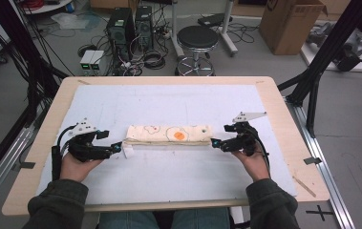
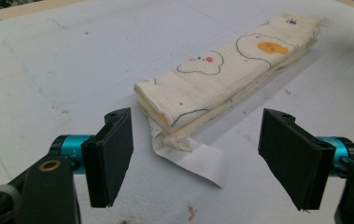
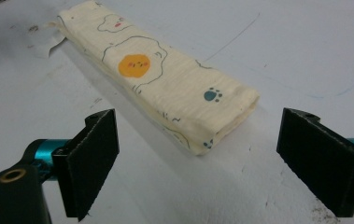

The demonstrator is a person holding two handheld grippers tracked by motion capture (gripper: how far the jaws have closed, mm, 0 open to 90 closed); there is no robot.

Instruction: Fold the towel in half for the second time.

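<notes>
The folded cloth (image 1: 168,134), judged light, soft and limp, is lying mid-desk (image 1: 169,186) between the left claw (image 1: 117,148) and right claw (image 1: 215,142), both being held open, each layered end being the advisable pinching point.

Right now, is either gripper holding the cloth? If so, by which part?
Nothing is held. The left gripper and right gripper both stand open, one short of each end of the folded cloth, jaws apart and clear of it.
</notes>
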